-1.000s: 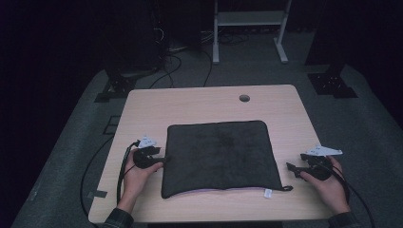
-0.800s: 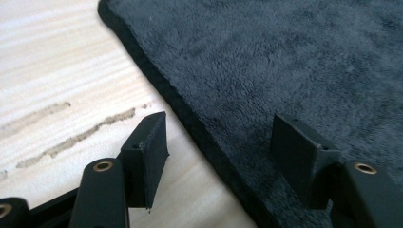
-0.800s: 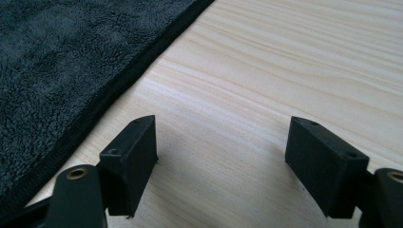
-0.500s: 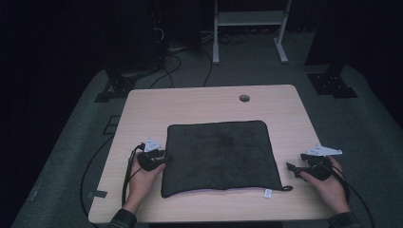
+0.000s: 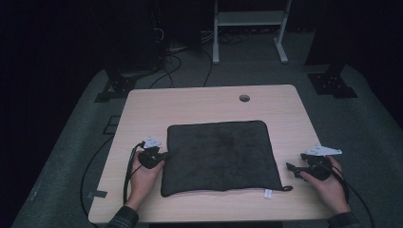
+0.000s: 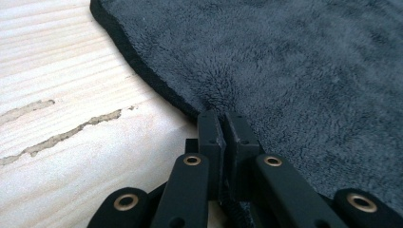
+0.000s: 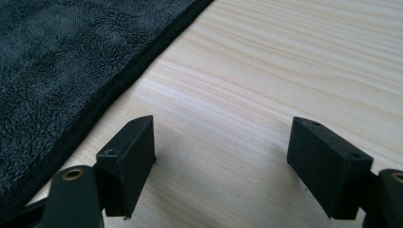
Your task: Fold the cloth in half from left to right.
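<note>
On the tabletop [image 5: 142, 114]: a dark grey towel [image 5: 221, 156] lies flat in the middle of the high view, a bit toward the bottom.
Towel tag: a small white tag [image 5: 268, 193] sticks out at the towel's lower right edge.
Left gripper [image 5: 159, 156]: it sits at the towel's left edge. Its fingers [image 6: 210, 135] have just closed and now pinch the towel's black hem.
Right gripper [image 5: 291, 168]: it rests on bare wood near the towel's lower right corner. Its fingers [image 7: 130, 161] are spread wide with nothing between them, having just opened a little more.
</note>
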`<state>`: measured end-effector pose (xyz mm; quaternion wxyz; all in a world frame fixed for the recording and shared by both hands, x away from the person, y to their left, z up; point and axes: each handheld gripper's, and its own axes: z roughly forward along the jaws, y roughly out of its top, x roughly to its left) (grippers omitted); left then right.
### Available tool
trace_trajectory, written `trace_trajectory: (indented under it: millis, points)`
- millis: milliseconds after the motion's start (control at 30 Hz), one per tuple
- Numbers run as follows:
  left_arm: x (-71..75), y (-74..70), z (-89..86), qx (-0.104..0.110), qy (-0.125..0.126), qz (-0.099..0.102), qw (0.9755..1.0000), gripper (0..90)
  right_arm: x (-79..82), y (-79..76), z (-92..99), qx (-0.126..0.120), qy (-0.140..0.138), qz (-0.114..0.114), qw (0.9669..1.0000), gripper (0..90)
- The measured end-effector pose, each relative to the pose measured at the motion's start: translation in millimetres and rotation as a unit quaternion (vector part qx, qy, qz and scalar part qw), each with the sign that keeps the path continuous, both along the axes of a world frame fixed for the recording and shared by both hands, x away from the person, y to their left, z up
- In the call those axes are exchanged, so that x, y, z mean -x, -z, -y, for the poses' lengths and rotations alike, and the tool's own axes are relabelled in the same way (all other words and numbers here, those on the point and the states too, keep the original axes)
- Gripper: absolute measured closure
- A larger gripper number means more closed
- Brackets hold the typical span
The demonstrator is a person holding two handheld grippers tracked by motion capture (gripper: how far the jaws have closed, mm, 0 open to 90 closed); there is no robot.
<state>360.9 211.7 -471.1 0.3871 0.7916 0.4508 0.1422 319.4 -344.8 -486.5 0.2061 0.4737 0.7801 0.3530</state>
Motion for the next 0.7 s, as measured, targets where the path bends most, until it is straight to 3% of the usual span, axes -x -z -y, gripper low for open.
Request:
trace_trajectory:
  millis: [367, 700]
  points:
    - [0.5, -10.7, -23.4, 0.020, -0.012, 0.004, 0.9997, 86.4, -1.0, 0.3, -0.5, 0.003, 0.002, -0.006, 1.0000, 15.1]
    - [3.6, -18.4, -58.3, 0.038, -0.039, 0.007, 0.9985, 86.4, -1.0, 0.3, -0.5, 0.003, 0.002, -0.006, 1.0000, 15.0]
